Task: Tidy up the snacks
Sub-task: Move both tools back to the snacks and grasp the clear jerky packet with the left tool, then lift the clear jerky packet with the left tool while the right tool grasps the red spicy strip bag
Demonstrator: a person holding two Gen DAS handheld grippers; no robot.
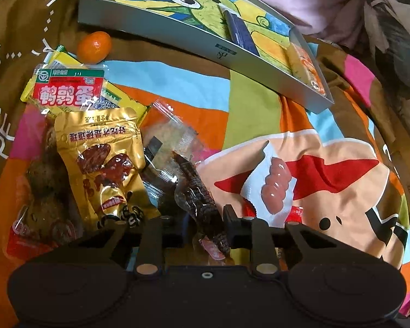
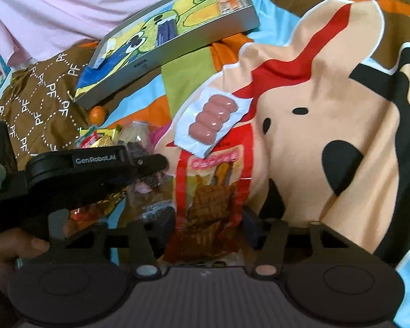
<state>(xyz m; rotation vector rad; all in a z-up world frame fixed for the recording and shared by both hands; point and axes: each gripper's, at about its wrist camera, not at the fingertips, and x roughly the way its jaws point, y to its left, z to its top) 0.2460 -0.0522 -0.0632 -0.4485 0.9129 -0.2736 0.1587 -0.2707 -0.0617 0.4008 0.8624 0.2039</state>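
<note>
At the left, the left gripper (image 1: pixel 202 224) is sitting low over a heap of snacks on the bed cover (image 1: pixel 248 104), its jaws narrowed around a dark meat packet (image 1: pixel 198 191) that runs up between them; the wrapper is crinkly and slick, and it is lying against a gold packet (image 1: pixel 104 161) and a clear packet (image 1: pixel 166 147), so a lift from here is risking dragging a neighbour along or letting the thin film slide out. Whether the pads are truly pressing on it I cannot tell. Further right, a sausage pack (image 1: pixel 273 183) is lying partly over a red packet (image 2: pixel 210 207), and the right gripper (image 2: pixel 210 229) is straddling that red packet with its jaws at a middling width, the sides of the bag seeming to reach both of them. Pulling the red packet is likely to tip the sausage pack off onto the soft cover. The 2 grippers are working close together, so a bump between them is possible. The tray (image 1: pixel 177 35), already holding 2 items, is lying well apart at the top, tilted on the bedding, so things dropped in carelessly may slide.
</note>
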